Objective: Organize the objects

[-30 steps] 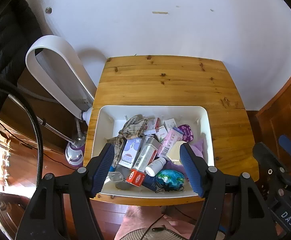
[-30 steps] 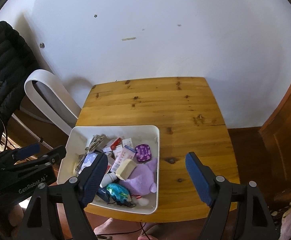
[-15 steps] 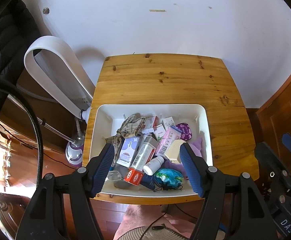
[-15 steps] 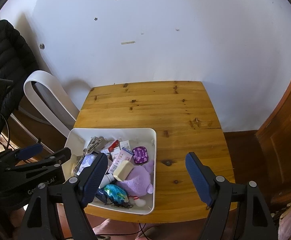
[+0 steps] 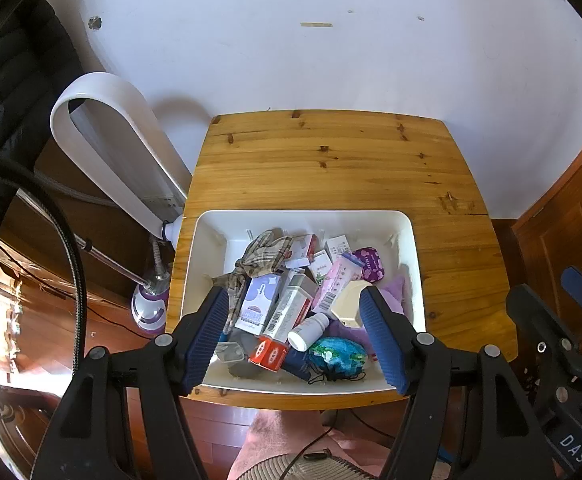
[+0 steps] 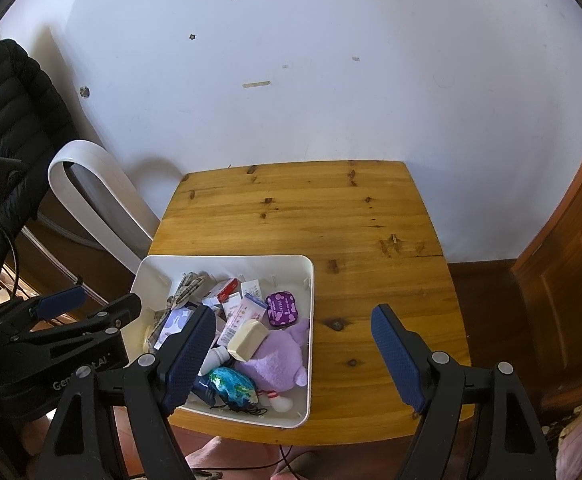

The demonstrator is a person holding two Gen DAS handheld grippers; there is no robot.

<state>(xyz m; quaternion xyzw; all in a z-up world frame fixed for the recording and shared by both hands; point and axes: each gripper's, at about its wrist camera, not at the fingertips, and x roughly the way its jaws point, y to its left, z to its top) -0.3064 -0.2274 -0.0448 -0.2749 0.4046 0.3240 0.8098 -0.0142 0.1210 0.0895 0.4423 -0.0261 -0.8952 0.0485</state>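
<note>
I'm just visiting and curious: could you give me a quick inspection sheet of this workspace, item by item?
Surface: wooden table, bare beyond the bin.
Job's things: white bin at the table's near left, heaped with small boxes, a white bottle, purple tin, purple plush, plaid cloth.
Clutter: nothing seen outside the bin.
Grippers: left gripper open above the bin; right gripper open, empty.
Cables: black hose at left.
Surroundings: white wall, black jacket, white looped appliance.
</note>
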